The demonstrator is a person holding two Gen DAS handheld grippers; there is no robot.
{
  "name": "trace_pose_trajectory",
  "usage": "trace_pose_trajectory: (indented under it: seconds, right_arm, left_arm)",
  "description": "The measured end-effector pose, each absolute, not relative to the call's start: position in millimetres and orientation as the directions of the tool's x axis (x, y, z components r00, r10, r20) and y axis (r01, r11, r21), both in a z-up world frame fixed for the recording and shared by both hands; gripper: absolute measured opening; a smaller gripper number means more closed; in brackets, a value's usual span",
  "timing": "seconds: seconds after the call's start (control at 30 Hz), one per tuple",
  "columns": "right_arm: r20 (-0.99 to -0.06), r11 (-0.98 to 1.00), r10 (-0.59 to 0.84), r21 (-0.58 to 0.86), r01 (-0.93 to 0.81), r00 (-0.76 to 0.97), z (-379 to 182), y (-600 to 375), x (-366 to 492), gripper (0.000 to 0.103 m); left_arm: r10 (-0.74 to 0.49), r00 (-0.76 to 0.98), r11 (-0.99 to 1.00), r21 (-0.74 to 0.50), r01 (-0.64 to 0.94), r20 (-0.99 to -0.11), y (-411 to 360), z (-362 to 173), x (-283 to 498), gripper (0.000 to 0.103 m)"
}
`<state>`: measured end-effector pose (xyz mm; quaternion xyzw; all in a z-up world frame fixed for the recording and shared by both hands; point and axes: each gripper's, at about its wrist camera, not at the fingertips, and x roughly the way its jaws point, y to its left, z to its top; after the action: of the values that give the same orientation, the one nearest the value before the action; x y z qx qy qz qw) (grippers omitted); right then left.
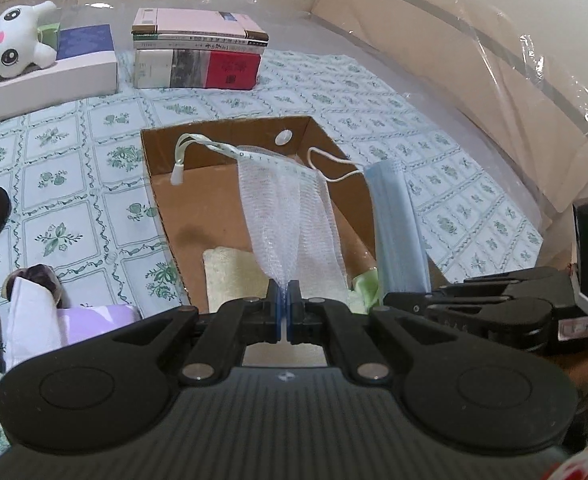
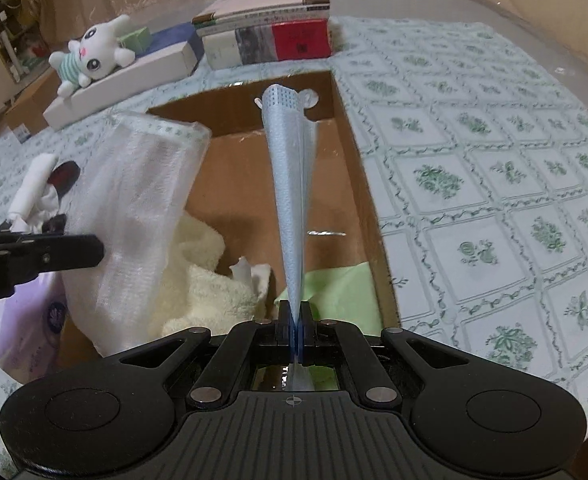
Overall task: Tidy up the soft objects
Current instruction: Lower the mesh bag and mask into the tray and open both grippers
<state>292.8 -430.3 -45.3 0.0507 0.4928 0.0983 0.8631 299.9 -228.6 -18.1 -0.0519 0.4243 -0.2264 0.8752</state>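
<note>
- Your left gripper [image 1: 283,292]: jaws closed tight on the near end of a white mesh bag [image 1: 289,216].
- Mesh bag: long axis runs from the jaws away to the far side, over the open cardboard box [image 1: 165,184]; it widens to a taped hem with a pale cord loop [image 1: 181,156] trailing left.
- Your right gripper [image 2: 296,312]: jaws closed tight on the near edge of a blue face mask [image 2: 291,184].
- Face mask: folded lengthwise, long axis pointing away from you above the box, far tip near the box's far wall; one white ear loop [image 1: 334,168] shows in the left wrist view.
- Box contents: cream towel [image 2: 209,280], green cloth [image 2: 342,288], a small white scrap; all partly covered by the held items.
- Table [image 2: 494,184]: floral cloth under the box; a stack of books [image 1: 197,56] and a plush toy [image 1: 9,44] at the far side.
- Left edge: dark and purple soft items, cut off and hard to identify.
</note>
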Motion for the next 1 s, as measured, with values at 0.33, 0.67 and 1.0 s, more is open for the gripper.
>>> trace_pose_trajectory:
  seconds: [0.33, 0.67, 1.0]
  right_arm:
    - [-0.811, 0.966, 0.26, 0.223, -0.133, 0.524, -49, -429, 294, 0.008]
    - [-0.748, 0.957, 0.262, 0.281, -0.068, 0.61, -21, -434, 260, 0.062]
    - [-0.62, 0.885, 0.29, 0.464, 0.044, 0.729, 8, -425, 168, 0.063]
  left_arm:
    - [-0.411, 0.582, 0.906, -0.243, 0.347, -0.702, -228, -18, 303, 0.018]
    - [-0.42, 0.628, 0.906, -0.265, 0.329, -0.655, -208, 7, 275, 0.023]
    - [-0.406, 0.674, 0.914, -0.283, 0.291, -0.618, -172, 24, 207, 0.025]
